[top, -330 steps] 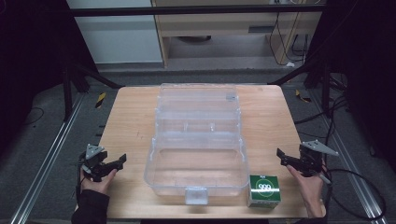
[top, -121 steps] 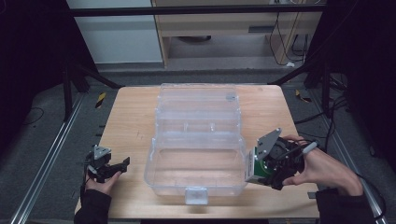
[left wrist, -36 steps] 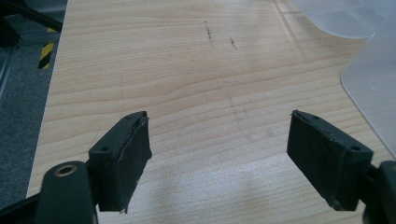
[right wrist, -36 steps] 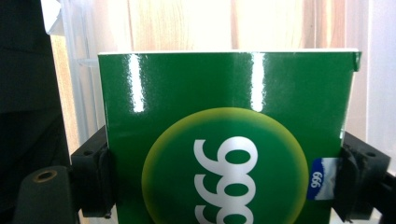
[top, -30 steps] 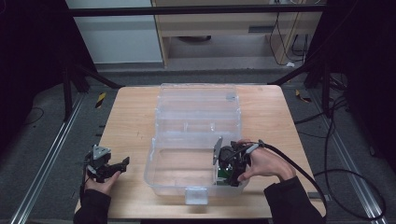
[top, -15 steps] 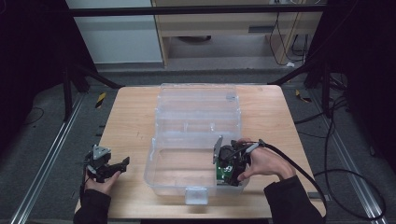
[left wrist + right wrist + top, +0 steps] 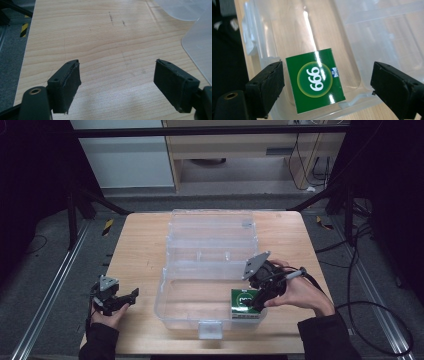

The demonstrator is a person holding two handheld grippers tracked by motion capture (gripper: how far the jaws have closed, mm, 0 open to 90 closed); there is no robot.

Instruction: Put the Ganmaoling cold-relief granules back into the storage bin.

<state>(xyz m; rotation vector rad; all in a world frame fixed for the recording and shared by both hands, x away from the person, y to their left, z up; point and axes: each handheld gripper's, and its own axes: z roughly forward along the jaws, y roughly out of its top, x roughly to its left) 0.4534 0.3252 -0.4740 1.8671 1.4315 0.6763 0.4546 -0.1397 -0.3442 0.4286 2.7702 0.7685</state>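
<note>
— Where does the small green cardboard box (image 7: 315,80) with the white 999 print lie?

— In the near right corner of the clear plastic storage bin (image 7: 180,292) on the light wooden table (image 7: 137,245), flat on its floor

— And the right gripper (image 7: 256,301)?

— Just above the box, its jaws have just been opening; they stand apart, touching nothing

— The left gripper (image 7: 116,82)?

— Near the table's left near edge, jaws wide apart over bare wood

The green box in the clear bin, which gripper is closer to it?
Right. The right gripper hovers just above the green box, jaws open and just released. The left gripper rests on the table outside the clear bin.
</note>
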